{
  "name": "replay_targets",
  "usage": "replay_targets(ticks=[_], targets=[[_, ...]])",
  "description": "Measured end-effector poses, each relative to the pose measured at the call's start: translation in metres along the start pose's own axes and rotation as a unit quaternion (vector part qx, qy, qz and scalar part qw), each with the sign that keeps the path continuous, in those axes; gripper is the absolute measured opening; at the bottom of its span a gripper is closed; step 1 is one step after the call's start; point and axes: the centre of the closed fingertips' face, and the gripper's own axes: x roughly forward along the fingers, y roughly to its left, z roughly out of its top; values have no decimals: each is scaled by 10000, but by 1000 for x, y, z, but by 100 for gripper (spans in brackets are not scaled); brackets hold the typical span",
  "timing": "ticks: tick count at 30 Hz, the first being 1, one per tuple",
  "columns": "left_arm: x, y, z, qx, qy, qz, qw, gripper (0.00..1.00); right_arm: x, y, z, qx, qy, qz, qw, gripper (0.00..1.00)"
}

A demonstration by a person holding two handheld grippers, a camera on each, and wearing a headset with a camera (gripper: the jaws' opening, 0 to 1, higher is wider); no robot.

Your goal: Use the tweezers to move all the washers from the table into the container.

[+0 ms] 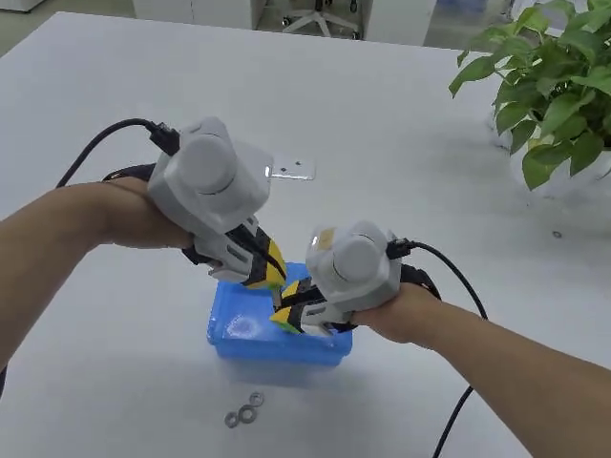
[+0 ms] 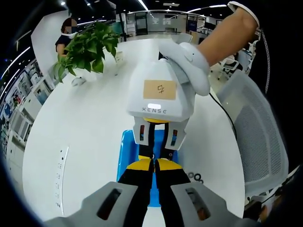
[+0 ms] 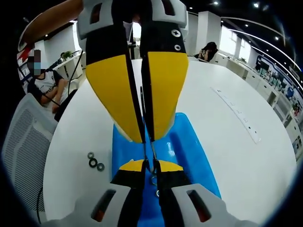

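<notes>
Above the blue container (image 1: 229, 336) my two grippers meet nose to nose. The left gripper (image 1: 270, 272) comes down from the upper left and the right gripper (image 1: 284, 316) from the right. In the right gripper view the thin metal tweezers (image 3: 142, 111) run between the left gripper's (image 3: 147, 137) yellow jaws down into my right gripper's (image 3: 151, 166) own shut jaws, over the container (image 3: 191, 144). In the left gripper view the left gripper (image 2: 154, 163) is shut, facing the right gripper (image 2: 158, 144). Three washers (image 1: 245, 412) lie on the table in front of the container, also the washers (image 3: 94, 162) (image 2: 195, 177).
A potted plant (image 1: 554, 86) stands at the far right of the white table. A small clear plate (image 1: 291, 170) lies behind the grippers. A flat strip (image 3: 236, 113) lies on the table. A mesh chair (image 2: 260, 137) stands by the table edge, and people sit in the background.
</notes>
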Motion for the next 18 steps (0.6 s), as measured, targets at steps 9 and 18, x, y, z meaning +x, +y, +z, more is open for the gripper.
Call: replay_targets(ticks=[9,18], targets=[[4,0,-4,-48,7,-36,10000,6,3,1,-4,-1,64,54,10000,11],[5,0,-5,-45,17,-51,10000,6,5,1,-6,1,92,76,9999,11]])
